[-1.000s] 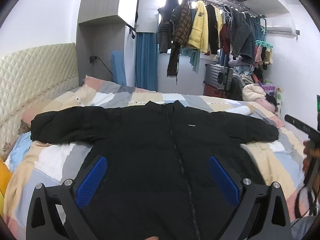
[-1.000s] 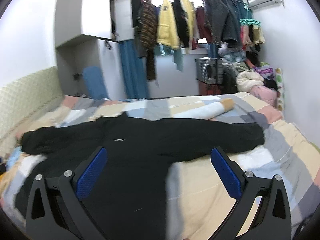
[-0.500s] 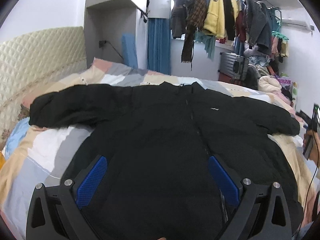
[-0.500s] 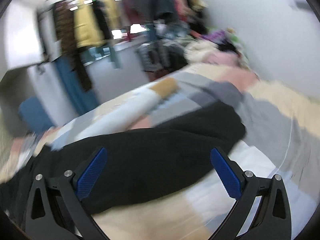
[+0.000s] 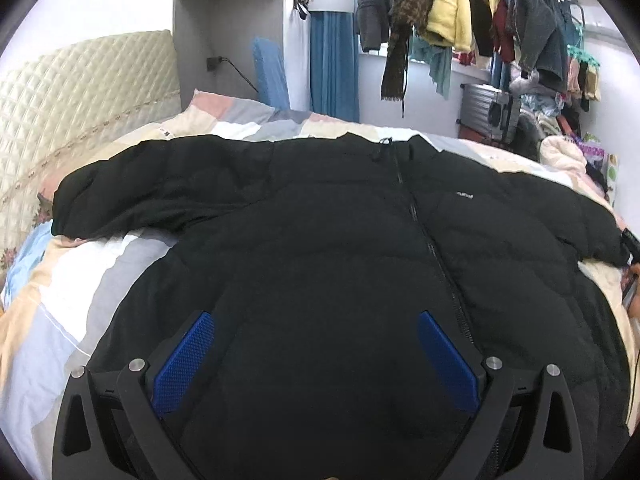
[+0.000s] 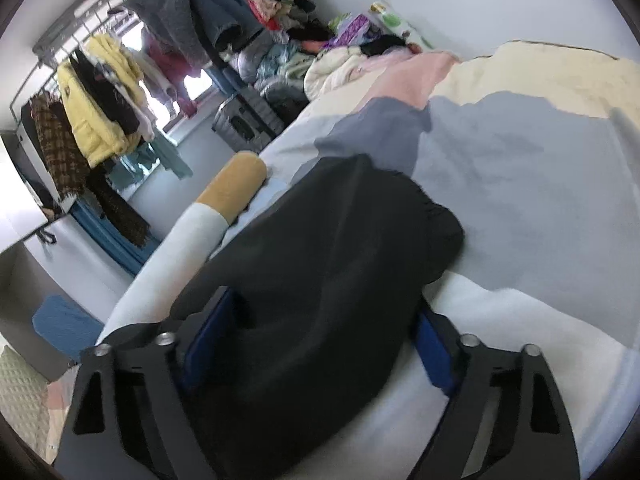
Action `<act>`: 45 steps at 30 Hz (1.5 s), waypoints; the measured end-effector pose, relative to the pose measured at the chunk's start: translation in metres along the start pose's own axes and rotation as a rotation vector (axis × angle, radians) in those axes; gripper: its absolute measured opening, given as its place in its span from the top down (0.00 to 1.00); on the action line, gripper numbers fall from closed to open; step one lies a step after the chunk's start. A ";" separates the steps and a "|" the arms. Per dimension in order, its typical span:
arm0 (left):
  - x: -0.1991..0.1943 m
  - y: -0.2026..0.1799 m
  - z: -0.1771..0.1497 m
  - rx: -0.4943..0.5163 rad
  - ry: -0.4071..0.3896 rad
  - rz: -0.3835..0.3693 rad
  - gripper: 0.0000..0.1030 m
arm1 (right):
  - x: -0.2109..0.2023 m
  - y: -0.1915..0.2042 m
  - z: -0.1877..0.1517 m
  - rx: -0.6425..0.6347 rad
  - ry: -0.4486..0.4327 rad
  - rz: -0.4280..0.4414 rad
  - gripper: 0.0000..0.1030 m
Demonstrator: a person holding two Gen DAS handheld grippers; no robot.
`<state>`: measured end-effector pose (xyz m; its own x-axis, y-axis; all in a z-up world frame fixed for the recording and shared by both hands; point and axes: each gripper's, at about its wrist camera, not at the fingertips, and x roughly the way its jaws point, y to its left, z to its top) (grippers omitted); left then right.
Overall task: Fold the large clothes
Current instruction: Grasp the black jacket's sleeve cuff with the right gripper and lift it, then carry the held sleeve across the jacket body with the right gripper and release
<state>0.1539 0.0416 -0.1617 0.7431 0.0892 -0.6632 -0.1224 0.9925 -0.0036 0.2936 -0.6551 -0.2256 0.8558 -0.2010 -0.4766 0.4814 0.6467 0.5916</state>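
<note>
While the left gripper (image 5: 316,354) hangs open over the black puffer jacket (image 5: 340,240), the right gripper (image 6: 316,334) closes astride its sleeve (image 6: 340,248), lengthwise.

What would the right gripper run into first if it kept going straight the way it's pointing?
Probably the black jacket's sleeve: it already lies between the right gripper's closing jaws, cuff end ahead. Beyond that is only the patchwork bedspread.

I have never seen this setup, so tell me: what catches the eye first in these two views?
A big black jacket lies spread face up, zipped, across a patchwork bedspread, filling the left wrist view. In the right wrist view the right gripper is closing around the jacket's sleeve near its cuff. Behind the bed hangs a crowded clothes rail, a yellow coat standing out.
</note>
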 end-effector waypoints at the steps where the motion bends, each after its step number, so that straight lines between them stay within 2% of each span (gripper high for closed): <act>1: 0.000 -0.002 0.000 0.009 0.000 0.002 0.01 | 0.001 0.003 0.001 -0.007 0.006 0.001 0.42; 2: 0.000 -0.003 0.001 0.015 0.001 0.002 0.01 | 0.001 0.005 0.003 -0.014 0.004 0.005 0.60; 3: -0.001 -0.003 0.001 0.019 0.000 0.003 0.01 | -0.001 0.009 0.006 -0.027 -0.003 0.008 0.73; 5: -0.007 -0.002 0.001 0.024 -0.008 0.007 0.01 | -0.010 0.019 0.010 -0.057 -0.033 0.002 0.87; 7: -0.014 0.000 0.003 0.023 -0.014 0.007 0.01 | -0.022 0.026 0.016 -0.056 -0.053 0.010 0.91; 17: -0.053 0.030 0.007 -0.031 -0.073 -0.021 0.01 | -0.113 0.087 0.063 -0.085 -0.167 0.071 0.93; 22: -0.061 0.043 0.009 -0.054 -0.074 -0.038 0.01 | -0.161 0.154 0.075 -0.185 -0.218 0.048 0.93; 26: -0.069 0.055 0.010 -0.062 -0.104 -0.038 0.01 | -0.193 0.208 0.076 -0.277 -0.251 0.043 0.93; 30: -0.077 0.064 0.008 -0.070 -0.112 -0.074 0.01 | -0.227 0.263 0.067 -0.352 -0.265 0.077 0.93; 37: -0.092 0.073 0.008 -0.034 -0.145 -0.070 0.01 | -0.281 0.363 0.030 -0.482 -0.307 0.168 0.93; 41: -0.096 0.086 0.005 -0.062 -0.154 -0.081 0.01 | -0.303 0.420 0.000 -0.513 -0.309 0.243 0.93; 45: -0.098 0.104 0.003 -0.112 -0.152 -0.097 0.01 | -0.319 0.479 -0.045 -0.591 -0.309 0.325 0.92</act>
<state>0.0705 0.1365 -0.0949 0.8448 0.0136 -0.5350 -0.1115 0.9822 -0.1512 0.2423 -0.2481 0.1807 0.9940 -0.0737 -0.0812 0.0874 0.9795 0.1816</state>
